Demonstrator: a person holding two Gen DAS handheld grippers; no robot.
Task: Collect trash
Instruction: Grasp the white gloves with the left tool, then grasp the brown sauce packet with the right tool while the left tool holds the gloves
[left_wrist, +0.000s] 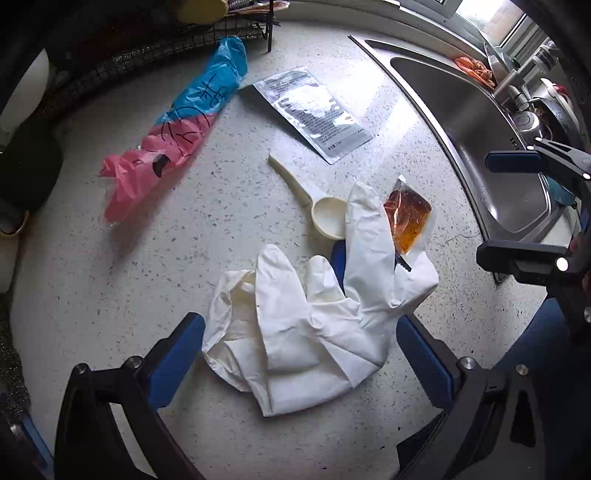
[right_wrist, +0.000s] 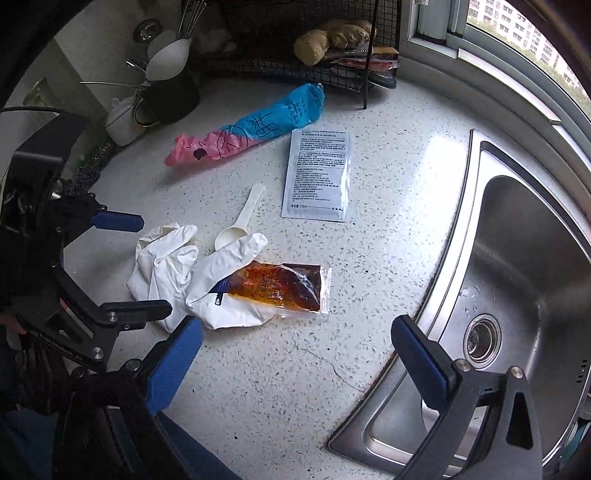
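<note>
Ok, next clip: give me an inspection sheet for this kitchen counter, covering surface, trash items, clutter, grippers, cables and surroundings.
Surface: speckled white countertop, with a thin crack near the sink edge.
Job's things: white gloves crumpled; sauce packet lying partly on a glove; plastic scoop beside them; grey sachet flat; pink and blue bag near the rack.
Clutter: wire rack holding ginger; utensil pot in the corner.
Grippers: left gripper open, fingers either side of the gloves; right gripper open, holding nothing.
Cables: nothing seen for certain.
Surroundings: steel sink to the right, window behind it.
</note>
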